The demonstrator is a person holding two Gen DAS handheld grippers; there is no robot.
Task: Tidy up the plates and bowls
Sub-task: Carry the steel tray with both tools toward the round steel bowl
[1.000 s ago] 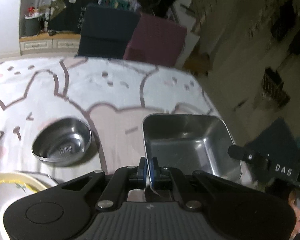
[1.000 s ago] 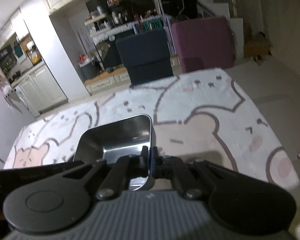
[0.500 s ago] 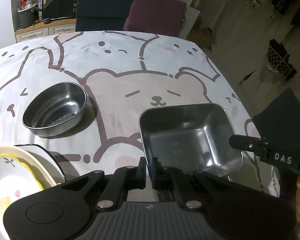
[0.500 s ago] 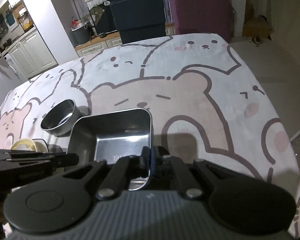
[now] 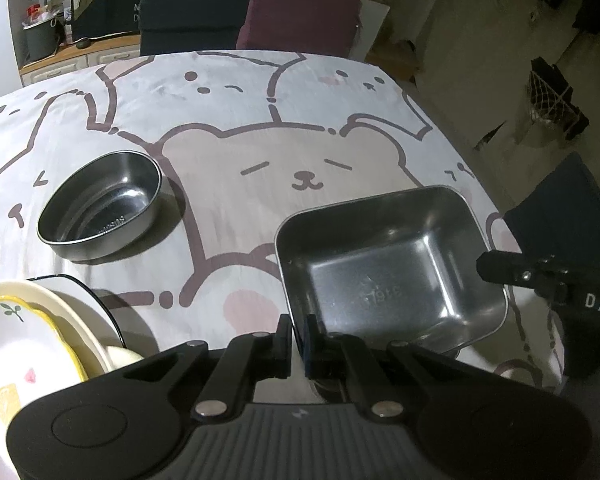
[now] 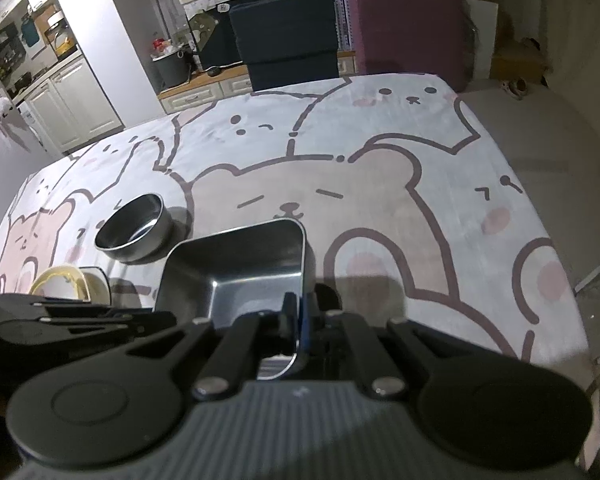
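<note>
A table is covered by a bear-print tablecloth [image 5: 260,128], on which cartoon bear and rabbit faces are drawn in brown outline. Two chairs are seen at the far edge: one dark blue chair [image 6: 286,36] and one maroon chair [image 6: 408,28]. One rectangular steel tray [image 5: 384,276] is held near the table's right front corner; its long axis runs roughly left to right in the left wrist view, its open side faces up, and a stamped mark reading something like "316" is seen mirrored on its floor. The tray is gripped at two places: the left gripper [image 5: 298,340] is clenched on the near rim, and the right gripper [image 6: 298,320] is clenched on the rim of the right-hand wall. The letters "DAS" are printed in white on the right gripper's body in the left wrist view. One round steel bowl [image 5: 100,204] stands upright on the cloth, well apart to the tray's left, with small lettering on its inner wall that cannot be read. A stack of cream plates [image 5: 28,340] with a yellow rim and small painted motifs lies at the near left; the number of plates in it cannot be told.
</note>
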